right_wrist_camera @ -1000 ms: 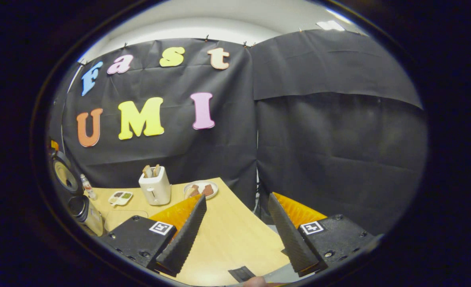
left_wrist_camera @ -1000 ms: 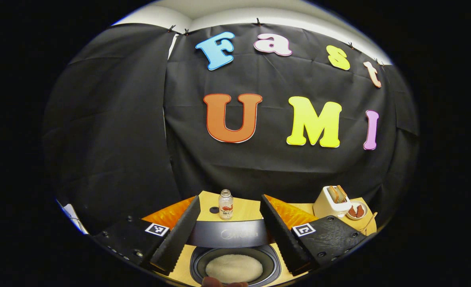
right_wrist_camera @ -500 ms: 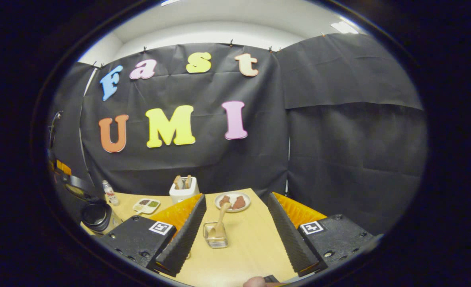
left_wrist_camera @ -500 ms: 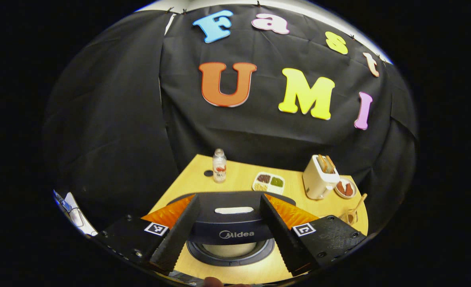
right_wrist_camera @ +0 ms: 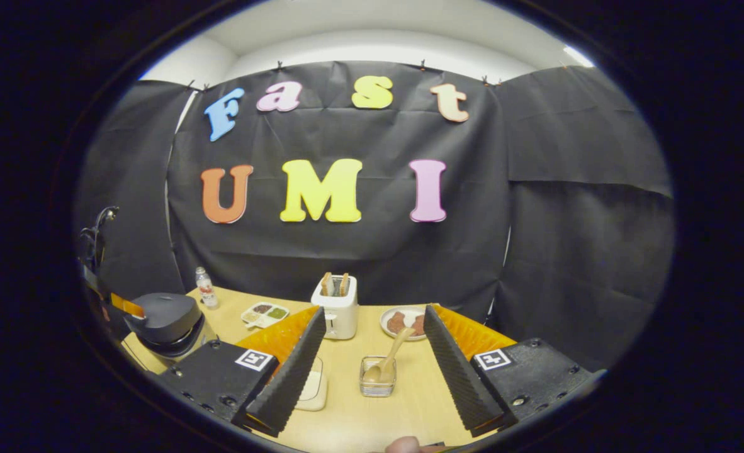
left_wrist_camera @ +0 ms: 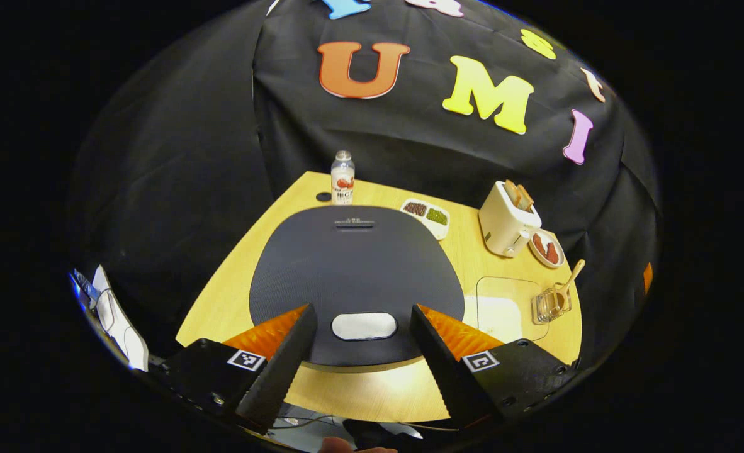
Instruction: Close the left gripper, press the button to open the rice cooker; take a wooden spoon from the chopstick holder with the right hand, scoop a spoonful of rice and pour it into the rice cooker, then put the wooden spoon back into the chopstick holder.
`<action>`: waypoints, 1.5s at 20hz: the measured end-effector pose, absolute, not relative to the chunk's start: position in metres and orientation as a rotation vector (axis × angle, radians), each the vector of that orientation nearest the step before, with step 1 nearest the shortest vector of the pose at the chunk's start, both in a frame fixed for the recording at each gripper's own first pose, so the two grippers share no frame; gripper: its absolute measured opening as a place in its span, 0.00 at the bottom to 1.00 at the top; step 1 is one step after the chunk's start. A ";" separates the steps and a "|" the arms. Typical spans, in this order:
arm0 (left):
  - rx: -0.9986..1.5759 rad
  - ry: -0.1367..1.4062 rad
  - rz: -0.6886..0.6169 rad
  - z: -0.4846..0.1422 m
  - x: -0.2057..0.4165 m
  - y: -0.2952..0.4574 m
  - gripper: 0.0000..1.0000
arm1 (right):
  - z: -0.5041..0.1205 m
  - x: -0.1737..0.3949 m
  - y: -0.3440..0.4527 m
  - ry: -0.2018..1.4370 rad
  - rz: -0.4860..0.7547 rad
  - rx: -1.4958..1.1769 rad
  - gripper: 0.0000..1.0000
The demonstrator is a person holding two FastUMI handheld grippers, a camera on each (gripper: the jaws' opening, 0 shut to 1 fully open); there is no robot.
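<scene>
In the left gripper view the dark rice cooker [left_wrist_camera: 353, 264] sits with its lid down, seen from above. Its pale oval button [left_wrist_camera: 364, 326] lies at the lid's near edge, right between the fingers of my left gripper [left_wrist_camera: 362, 313], which is open and holds nothing. A glass chopstick holder [left_wrist_camera: 551, 303] with the wooden spoon [left_wrist_camera: 570, 277] leaning in it stands at the table's right, beside a clear shallow box of rice [left_wrist_camera: 504, 309]. My right gripper [right_wrist_camera: 374, 311] is open and empty above the table, facing the holder [right_wrist_camera: 377, 380] and spoon [right_wrist_camera: 392, 355]. The cooker [right_wrist_camera: 167, 314] stands far left there.
A white toaster [left_wrist_camera: 507, 217] with bread, a plate of food [left_wrist_camera: 545, 248], a divided snack tray [left_wrist_camera: 425, 214] and a small bottle [left_wrist_camera: 342, 179] line the back of the wooden table [left_wrist_camera: 233, 283]. The black cloth wall closes in behind and to the sides.
The cooker's lid, upright over the rice a second ago, has come down and is now closed. My left gripper has tilted down over it. The right gripper has swung left toward the holder.
</scene>
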State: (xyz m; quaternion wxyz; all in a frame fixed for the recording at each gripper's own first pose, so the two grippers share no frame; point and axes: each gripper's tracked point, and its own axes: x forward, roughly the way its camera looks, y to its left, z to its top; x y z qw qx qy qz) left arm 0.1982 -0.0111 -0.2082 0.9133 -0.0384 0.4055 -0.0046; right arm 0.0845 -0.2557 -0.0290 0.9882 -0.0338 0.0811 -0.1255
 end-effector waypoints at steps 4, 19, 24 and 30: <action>-0.062 0.877 0.022 -0.226 0.190 -0.009 0.98 | -0.036 0.108 -0.251 0.177 -0.187 -0.052 1.00; -0.039 0.833 0.157 -0.241 0.186 -0.010 0.99 | -0.095 0.203 -0.260 0.265 -0.011 0.084 1.00; -0.046 0.784 0.188 -0.234 0.178 -0.013 0.97 | -0.078 0.187 -0.259 0.222 -0.034 0.065 1.00; -0.025 0.597 0.072 -0.179 0.160 -0.031 0.96 | -0.042 0.113 -0.253 0.159 -0.118 0.001 1.00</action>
